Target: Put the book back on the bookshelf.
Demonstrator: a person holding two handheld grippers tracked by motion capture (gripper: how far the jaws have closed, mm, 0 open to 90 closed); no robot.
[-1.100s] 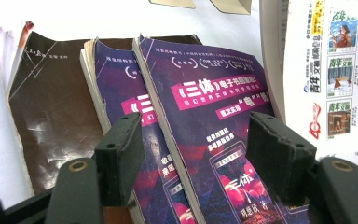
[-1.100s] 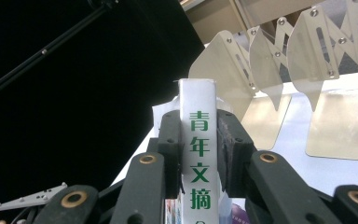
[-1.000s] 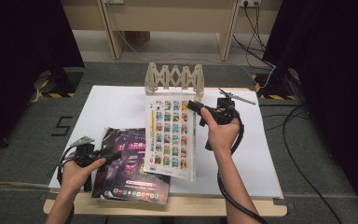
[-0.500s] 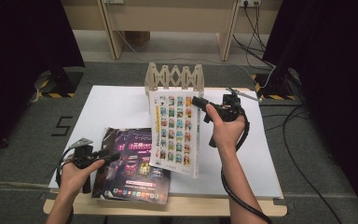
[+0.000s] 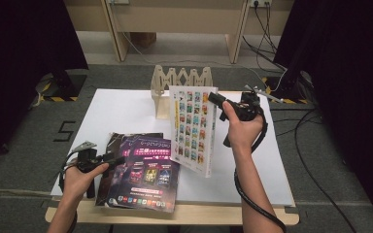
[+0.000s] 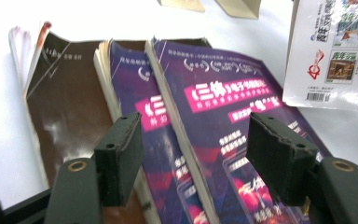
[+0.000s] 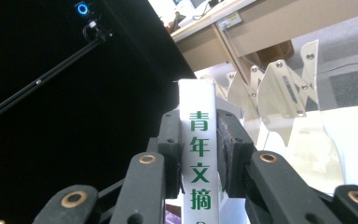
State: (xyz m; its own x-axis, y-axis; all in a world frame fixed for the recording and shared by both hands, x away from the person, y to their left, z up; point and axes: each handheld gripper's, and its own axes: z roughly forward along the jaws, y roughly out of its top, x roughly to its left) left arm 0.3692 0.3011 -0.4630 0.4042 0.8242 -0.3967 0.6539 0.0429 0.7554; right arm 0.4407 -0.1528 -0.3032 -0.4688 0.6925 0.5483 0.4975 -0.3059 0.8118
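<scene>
My right tongs (image 7: 199,158) are clamped on the spine of the magazine (image 5: 193,127), both pads pressed flat against its two sides, so it hangs cover-out and nearly upright above the middle of the worktop (image 5: 121,109). I judge the spine grip keeps the pages together while I carry it toward the rack (image 5: 180,80) at the far edge, where it looks meant to stand in a slot. My right hand (image 5: 243,128) is raised off the worktop, wrist bent, tongs pointing toward the far edge, with the cable looping down beside my forearm.

My left tongs (image 6: 200,158) stand apart, gripping nothing, poised just over the books (image 5: 143,172) lying overlapped at the near-left corner. In the left gripper view the jaws straddle the top purple cover, low and close, though I cannot tell whether they touch it. I judge they wait there to steady or take the next book. My left hand (image 5: 80,177) sits low by the near edge, forearm roughly level.
</scene>
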